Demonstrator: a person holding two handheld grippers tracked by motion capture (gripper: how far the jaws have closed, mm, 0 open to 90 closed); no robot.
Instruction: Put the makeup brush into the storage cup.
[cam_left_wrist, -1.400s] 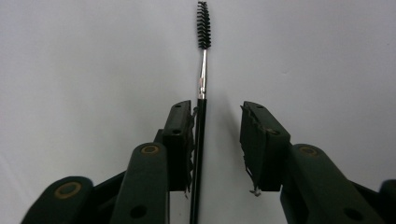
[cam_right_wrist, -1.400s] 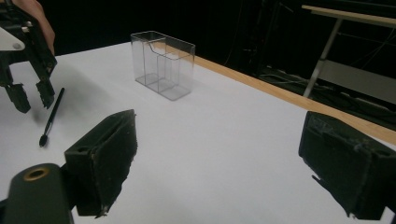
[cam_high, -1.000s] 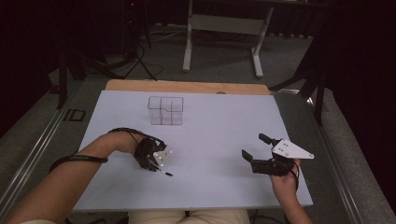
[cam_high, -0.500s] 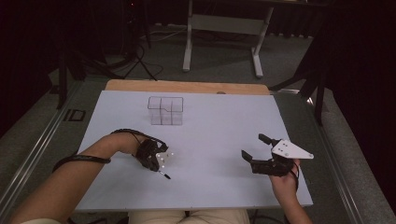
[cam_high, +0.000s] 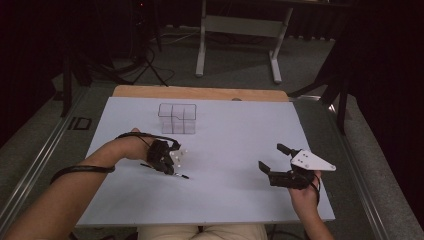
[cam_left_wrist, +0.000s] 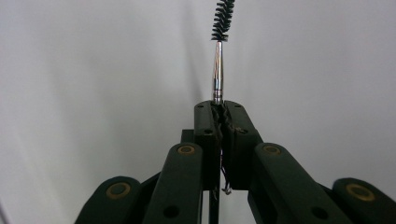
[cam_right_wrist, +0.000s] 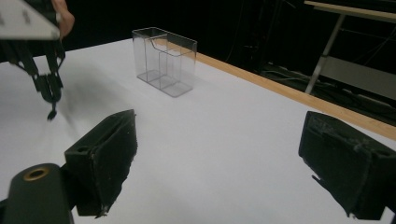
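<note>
From the high view, the left gripper (cam_high: 176, 166) held a brush (cam_high: 181, 175) low over the table's (cam_high: 235, 130) left half, nearer the front edge than a second before; the right gripper (cam_high: 274, 159) gaped, unmoved.

In the left gripper view, the jaws clamped the brush's (cam_left_wrist: 218, 65) metal stem: light, thin, probably slippery, bristles soft.

In the right gripper view, the organizer (cam_right_wrist: 164, 60) stood empty near the back edge.

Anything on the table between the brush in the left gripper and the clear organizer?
Nothing visible. The left gripper holds the brush; only bare table lies between it and the organizer. The right gripper sits open, off to the side.
</note>
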